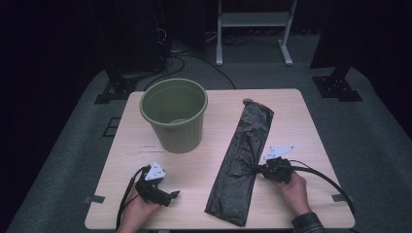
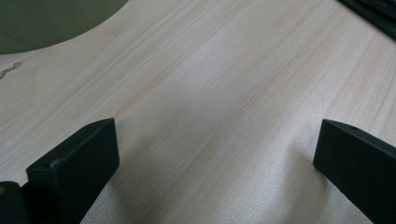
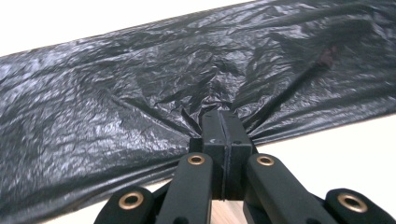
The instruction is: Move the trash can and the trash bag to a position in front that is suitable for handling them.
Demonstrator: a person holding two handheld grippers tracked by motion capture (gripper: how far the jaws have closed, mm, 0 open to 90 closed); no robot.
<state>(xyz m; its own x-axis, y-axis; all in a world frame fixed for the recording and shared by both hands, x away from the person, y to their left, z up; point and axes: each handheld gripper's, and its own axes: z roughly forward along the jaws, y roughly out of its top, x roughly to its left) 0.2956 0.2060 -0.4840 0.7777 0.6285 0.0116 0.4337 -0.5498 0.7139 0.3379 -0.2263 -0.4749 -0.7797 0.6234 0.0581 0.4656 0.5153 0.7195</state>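
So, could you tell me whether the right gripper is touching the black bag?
Touching. In the right gripper view, the right gripper has its jaws shut on a pinched fold of the black bag, with creases fanning out from the pinch.

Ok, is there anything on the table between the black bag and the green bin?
Nothing visible. The right gripper is shut on the edge of the black bag, and only bare table lies between the bag and the green bin. The left gripper rests open, nearer the person.
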